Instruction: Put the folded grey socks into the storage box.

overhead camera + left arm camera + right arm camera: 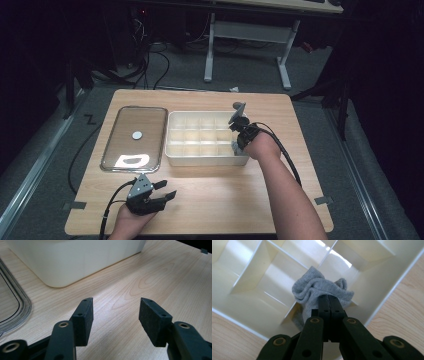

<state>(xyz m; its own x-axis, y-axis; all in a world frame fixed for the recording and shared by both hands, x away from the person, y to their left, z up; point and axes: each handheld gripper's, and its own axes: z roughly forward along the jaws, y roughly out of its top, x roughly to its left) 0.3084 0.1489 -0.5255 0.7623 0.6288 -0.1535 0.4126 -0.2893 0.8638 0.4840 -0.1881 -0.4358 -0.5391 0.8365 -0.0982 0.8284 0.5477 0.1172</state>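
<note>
Item: my wooden table [215,195], grey carpet beyond. Right gripper [329,300] pinches grey cloth [317,287] over divided tray [249,312]; left gripper [115,315] spread, empty.

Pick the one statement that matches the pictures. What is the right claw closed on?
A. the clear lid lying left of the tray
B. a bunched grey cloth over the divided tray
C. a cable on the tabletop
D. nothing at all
B: in the right gripper view the right claw is pinched shut on the grey cloth, bunched above a compartment near the edge of the cream divided tray.
</note>
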